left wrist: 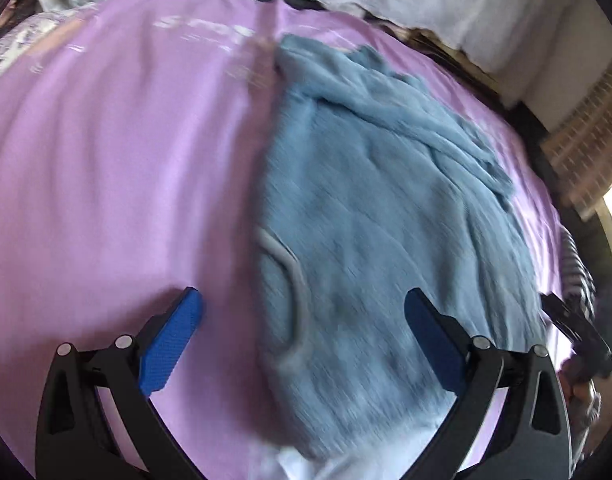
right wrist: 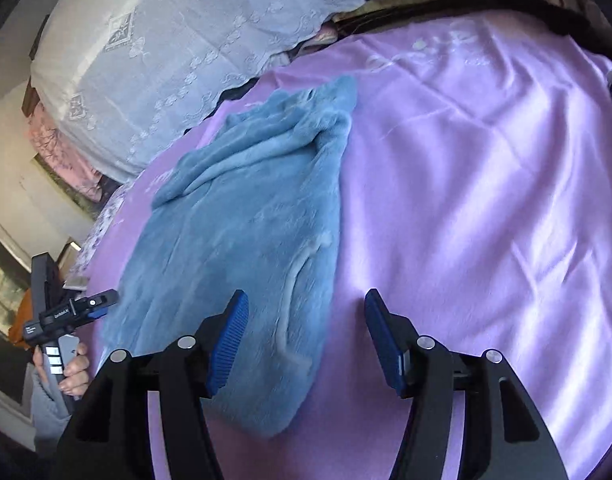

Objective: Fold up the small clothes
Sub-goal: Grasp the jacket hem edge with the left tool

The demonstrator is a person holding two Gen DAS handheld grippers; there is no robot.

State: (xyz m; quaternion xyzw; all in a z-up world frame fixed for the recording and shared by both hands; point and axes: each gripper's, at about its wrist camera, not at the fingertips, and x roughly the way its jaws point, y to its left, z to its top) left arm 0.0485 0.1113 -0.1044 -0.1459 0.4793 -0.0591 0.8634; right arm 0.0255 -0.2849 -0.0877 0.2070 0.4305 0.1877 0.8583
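I am holding both tools over the bed, and neither is gripping anything. The left tool is hanging with its blue pads spread wide, one pad over the purple blanket and the other over the blue fleece garment, straddling its near-left edge. The right tool is likewise standing open, bracketing the garment's pale-piped edge, so both are looking placed for a pinch along the hem. The garment is lying mostly flat on the blanket, its far end bunched in ridges where a sleeve seems already turned in; I am judging the fold as partly under way. In the right wrist view, a hand is gripping the left tool's handle at the bed's edge. The left view is blurring, so fine detail is uncertain.
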